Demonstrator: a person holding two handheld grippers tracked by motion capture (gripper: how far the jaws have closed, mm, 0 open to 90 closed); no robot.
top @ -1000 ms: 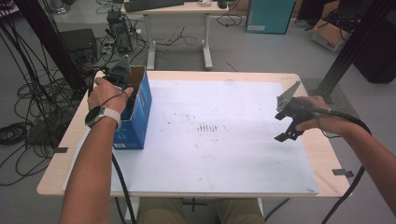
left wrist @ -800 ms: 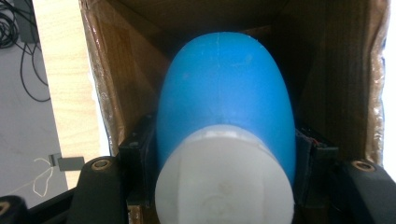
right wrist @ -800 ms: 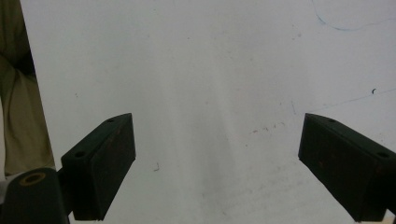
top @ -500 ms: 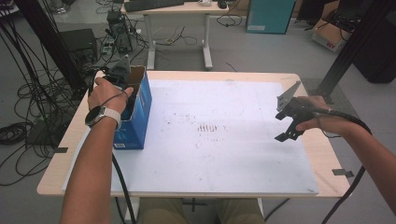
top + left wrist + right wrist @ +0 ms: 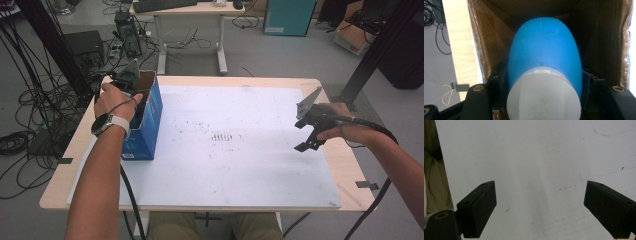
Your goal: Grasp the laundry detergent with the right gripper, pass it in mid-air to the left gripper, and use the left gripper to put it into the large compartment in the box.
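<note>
My left tongs (image 5: 536, 105) were down inside an open cardboard box (image 5: 150, 107) at the left edge of the table (image 5: 200, 82), jaws clamped on 1 blue bottle (image 5: 544, 50) with a white cap (image 5: 544, 95). The bottle lay straight ahead between the 2 black jaws, cap nearest me, blue body pointing deeper into the box, brown walls close on both sides.

My right tongs (image 5: 540, 207) were well apart from the box, held above the bare white board (image 5: 536, 157) at its right side. Their jaws stood wide open and held nothing.

I judged the work to be at its start: the bottle was gripped but not yet lifted clear. Still left were drawing it out, carrying it to the board, and whatever my free right tongs were waiting to do.
</note>
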